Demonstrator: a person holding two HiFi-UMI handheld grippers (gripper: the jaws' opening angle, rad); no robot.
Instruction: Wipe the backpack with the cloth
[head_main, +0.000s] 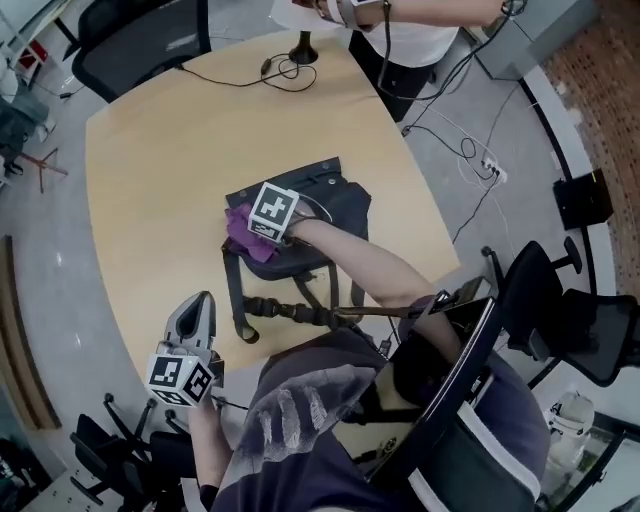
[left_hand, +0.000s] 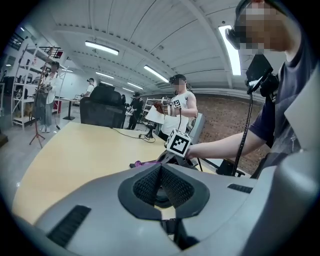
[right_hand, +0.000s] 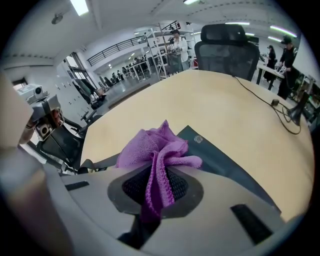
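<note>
The backpack (head_main: 330, 215) lies on the desk (head_main: 150, 170), towards its right edge, with its straps (head_main: 275, 305) trailing to the near edge. The cloth (head_main: 243, 238) rests on the backpack's left side, pinched between the jaws of the right claw (head_main: 258, 228). The left claw (head_main: 203, 300) is at the desk's near-left edge, well apart from the backpack, jaws together on nothing. A cable (head_main: 285, 72) lies on the far part of the desk, and a person (head_main: 405, 35) stands just beyond it. One chair (head_main: 140, 40) stands far left, a second chair (head_main: 565, 310) near right.
</note>
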